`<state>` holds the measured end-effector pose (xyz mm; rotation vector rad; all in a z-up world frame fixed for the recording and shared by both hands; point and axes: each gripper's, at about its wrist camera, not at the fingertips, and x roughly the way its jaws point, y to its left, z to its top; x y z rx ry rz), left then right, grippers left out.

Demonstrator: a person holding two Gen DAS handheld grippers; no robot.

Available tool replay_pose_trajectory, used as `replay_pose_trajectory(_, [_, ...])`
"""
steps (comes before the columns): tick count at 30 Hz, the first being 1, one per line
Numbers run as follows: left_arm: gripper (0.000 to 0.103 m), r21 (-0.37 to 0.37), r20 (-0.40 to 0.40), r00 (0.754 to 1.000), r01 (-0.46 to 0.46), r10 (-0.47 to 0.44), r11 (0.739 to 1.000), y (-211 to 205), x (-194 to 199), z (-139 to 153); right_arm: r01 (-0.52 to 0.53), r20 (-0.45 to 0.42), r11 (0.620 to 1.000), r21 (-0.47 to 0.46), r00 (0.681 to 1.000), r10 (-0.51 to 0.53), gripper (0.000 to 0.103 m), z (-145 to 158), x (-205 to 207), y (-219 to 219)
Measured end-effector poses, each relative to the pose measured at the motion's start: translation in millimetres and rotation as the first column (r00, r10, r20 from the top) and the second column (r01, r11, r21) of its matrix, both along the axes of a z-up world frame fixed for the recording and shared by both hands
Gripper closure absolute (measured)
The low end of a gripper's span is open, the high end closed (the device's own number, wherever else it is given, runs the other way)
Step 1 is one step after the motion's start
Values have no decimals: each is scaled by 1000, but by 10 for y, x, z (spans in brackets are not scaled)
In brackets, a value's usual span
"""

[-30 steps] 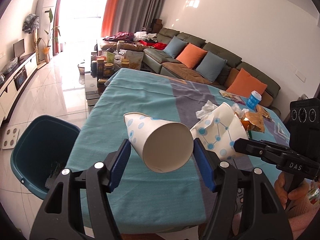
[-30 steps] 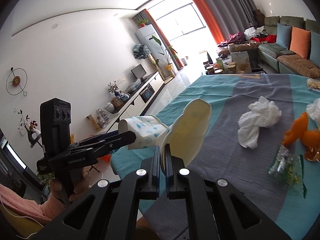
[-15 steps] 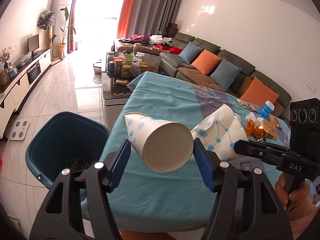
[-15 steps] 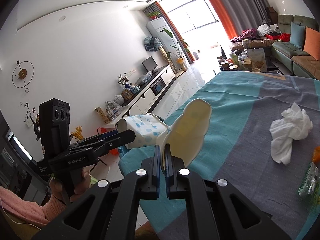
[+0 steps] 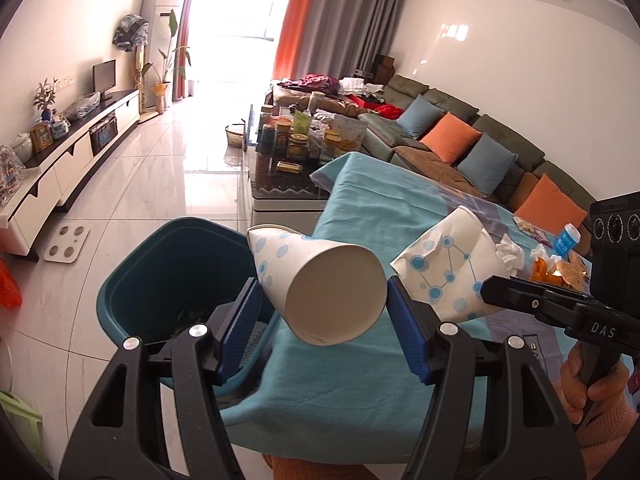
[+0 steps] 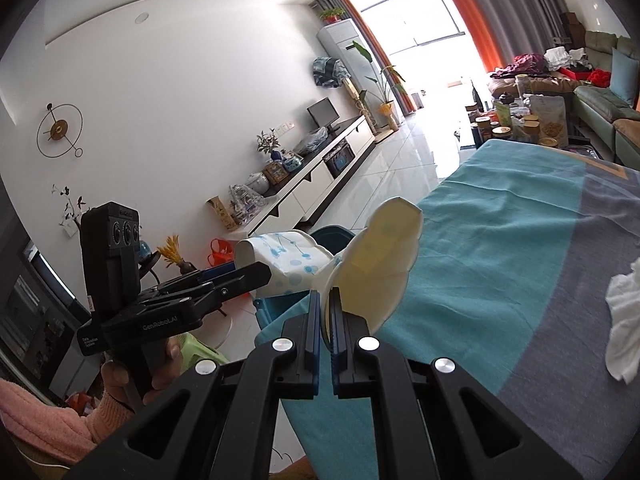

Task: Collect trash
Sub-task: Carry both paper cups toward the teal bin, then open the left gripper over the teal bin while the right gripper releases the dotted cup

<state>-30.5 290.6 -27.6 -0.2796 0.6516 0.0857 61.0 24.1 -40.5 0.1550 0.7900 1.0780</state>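
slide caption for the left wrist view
Left gripper holds a dotted paper cup beside the teal bin; right gripper carries a flattened cup.

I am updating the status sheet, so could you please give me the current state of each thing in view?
Left tongs: shut on the dotted cup.
Dotted cup: intact, held on its side, base toward the camera.
Right tongs: shut on the flattened cup.
Flattened cup: crushed flat, pinched at its edge, off the table.
Bin: open, some trash inside, beside the table.
Tissue: crumpled, lying on the tablecloth.
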Motion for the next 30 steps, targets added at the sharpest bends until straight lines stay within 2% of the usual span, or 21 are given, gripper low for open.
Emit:
replay_pose_trajectory(21, [39,9,-12,990,-141,141,990,605,-160,-64,-114,-22,993,-33,993,114,100,12,99,795])
replay_pose_trajectory(30, [39,27,-62,976,-206,207,978,904,-132,-251,-142,-54,985,-99,989,137,100,-90,199,1202])
